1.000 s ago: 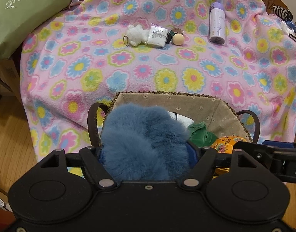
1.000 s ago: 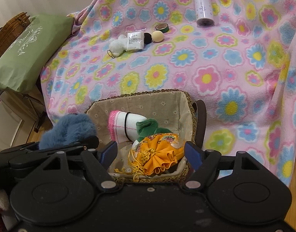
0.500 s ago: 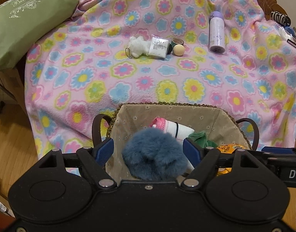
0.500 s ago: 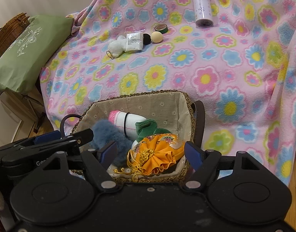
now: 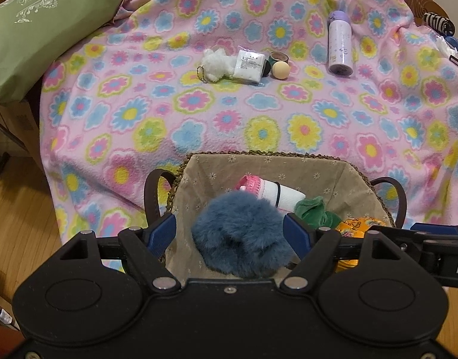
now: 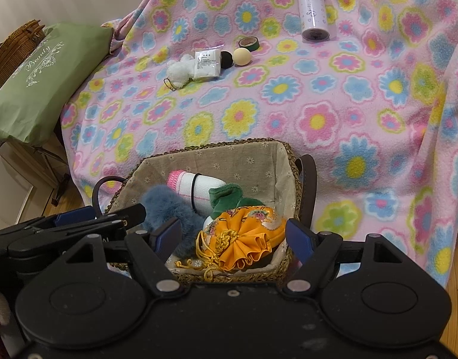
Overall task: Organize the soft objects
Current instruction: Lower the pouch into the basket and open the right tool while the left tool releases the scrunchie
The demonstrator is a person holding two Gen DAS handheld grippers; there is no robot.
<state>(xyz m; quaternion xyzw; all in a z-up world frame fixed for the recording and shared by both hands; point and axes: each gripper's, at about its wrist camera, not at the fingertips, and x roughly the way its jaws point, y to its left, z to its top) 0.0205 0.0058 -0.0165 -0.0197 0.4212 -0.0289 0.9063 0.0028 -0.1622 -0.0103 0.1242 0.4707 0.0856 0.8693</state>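
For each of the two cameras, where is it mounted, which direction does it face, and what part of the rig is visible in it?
Left wrist: sits on the left gripper, looking forward and down into the basket; its own open fingers flank the blue furry item, and the other gripper's tip enters at right.
Right wrist: sits on the right gripper, looking down over the orange pouch; its own open fingers show, and the left gripper enters at left.
Shared: basket, blue furry item, flowered blanket, purple bottle.

From my left camera, the left gripper [image 5: 230, 230] has just been opening its jaws; the blue furry piece [image 5: 239, 234] lies between them inside the lined basket [image 5: 291, 166], pads clear on the left side. A rolled white cloth [image 5: 278, 193] and green fabric [image 5: 314, 212] sit behind it.
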